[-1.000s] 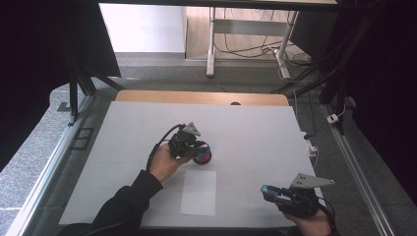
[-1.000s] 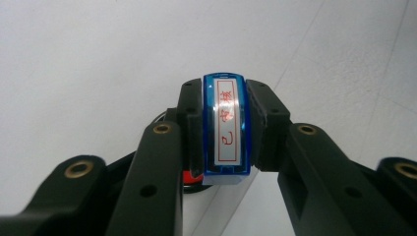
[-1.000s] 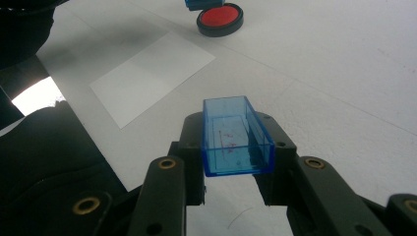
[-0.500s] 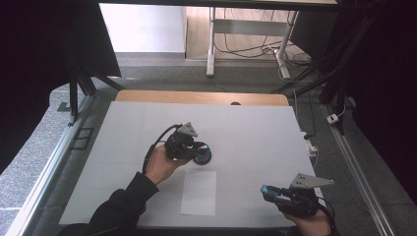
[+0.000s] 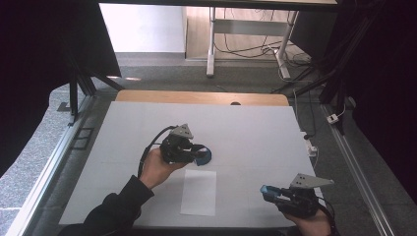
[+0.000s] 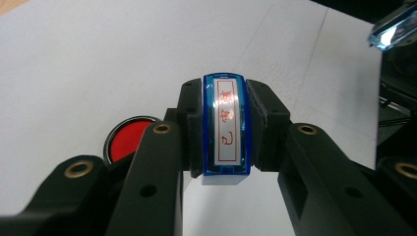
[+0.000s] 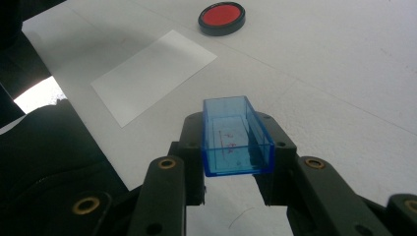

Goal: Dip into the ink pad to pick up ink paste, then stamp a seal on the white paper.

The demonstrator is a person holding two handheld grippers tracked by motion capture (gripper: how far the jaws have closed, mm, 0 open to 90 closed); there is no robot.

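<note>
Left gripper (image 6: 223, 132) clamps the stamp (image 6: 226, 128), seemingly just above the ink pad (image 6: 125, 140); right gripper (image 7: 236, 142) grips the blue cap (image 7: 236, 135).

stamp (image 6: 226, 130): blue, red-lettered label, clamped upright in my left jaws | cap (image 7: 237, 137): clear blue, open-ended, held in my right jaws

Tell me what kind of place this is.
Probably a lab or recording setup: a white-covered table framed by black curtains, cables across the floor, and a stamp in a hand-held gripper.
</note>
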